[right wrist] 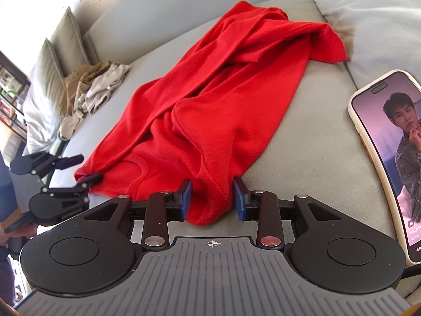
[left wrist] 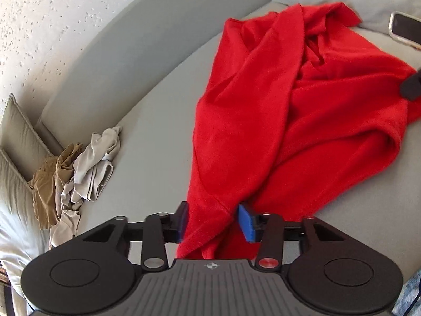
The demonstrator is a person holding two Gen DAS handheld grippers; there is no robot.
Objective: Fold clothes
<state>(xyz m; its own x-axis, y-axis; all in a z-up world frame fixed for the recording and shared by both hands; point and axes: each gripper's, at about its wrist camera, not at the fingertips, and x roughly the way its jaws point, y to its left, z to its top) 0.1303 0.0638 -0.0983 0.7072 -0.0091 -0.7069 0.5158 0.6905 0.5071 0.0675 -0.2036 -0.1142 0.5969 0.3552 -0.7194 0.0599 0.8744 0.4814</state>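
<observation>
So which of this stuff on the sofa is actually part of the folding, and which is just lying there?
Part of the job:
- red garment, bunched lengthwise on the sofa
- left gripper and right gripper, jaws open, each around an edge of it
- crumpled tan and grey clothes, likely waiting

Just lying about:
- phone, screen lit
- cushions

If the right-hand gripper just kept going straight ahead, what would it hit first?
The red garment: fabric already sits between the right gripper's open fingers, so it would likely just plough further into it.

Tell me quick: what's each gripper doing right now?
Left gripper: open, pads either side of the red garment's near edge.
Right gripper: open, straddling a bunched fold, not clamped.
</observation>
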